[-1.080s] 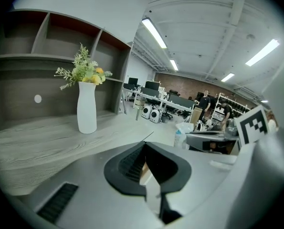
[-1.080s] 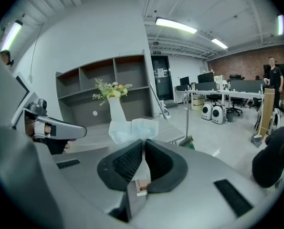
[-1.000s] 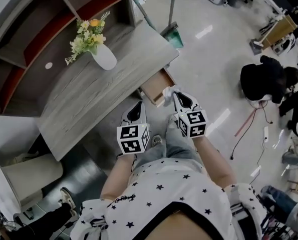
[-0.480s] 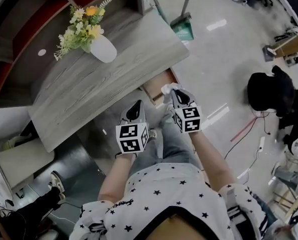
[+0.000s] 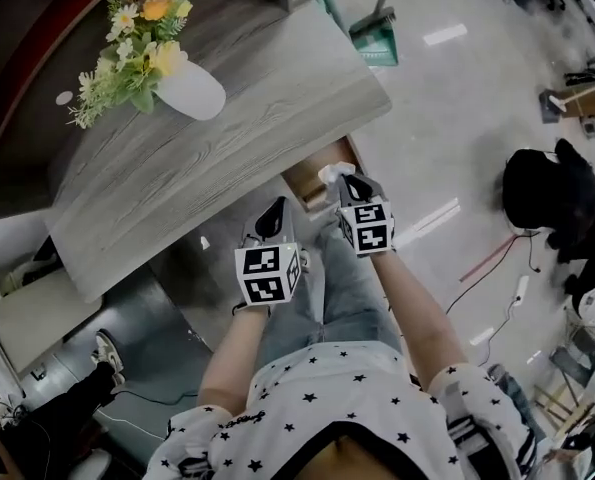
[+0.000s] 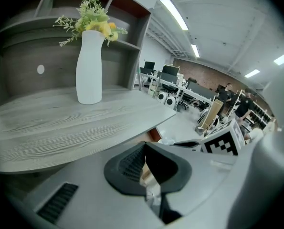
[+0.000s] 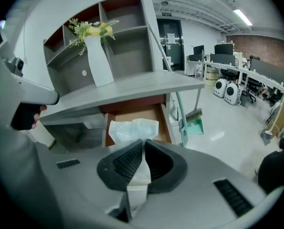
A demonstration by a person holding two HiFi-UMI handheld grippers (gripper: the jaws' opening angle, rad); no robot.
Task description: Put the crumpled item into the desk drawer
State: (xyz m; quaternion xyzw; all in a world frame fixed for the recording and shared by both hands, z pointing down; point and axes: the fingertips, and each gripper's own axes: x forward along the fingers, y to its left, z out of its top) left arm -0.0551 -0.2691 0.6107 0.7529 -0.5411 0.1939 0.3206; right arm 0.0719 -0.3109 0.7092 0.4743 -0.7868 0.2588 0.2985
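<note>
White crumpled paper wad (image 7: 133, 129) pinched in the jaws of the right gripper (image 7: 142, 147), at an open drawer.
The wad hangs just by the front of the brown wooden drawer (image 7: 165, 120), pulled out beneath a grey wood-grain desk (image 7: 122, 92). The left gripper (image 6: 144, 151) hovers beside the right, jaws pressed together on nothing. A white vase of yellow flowers (image 7: 98, 61) stands on the desk.

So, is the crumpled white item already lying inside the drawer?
No, the crumpled white item is pinched in the right gripper, in front of the open drawer.
</note>
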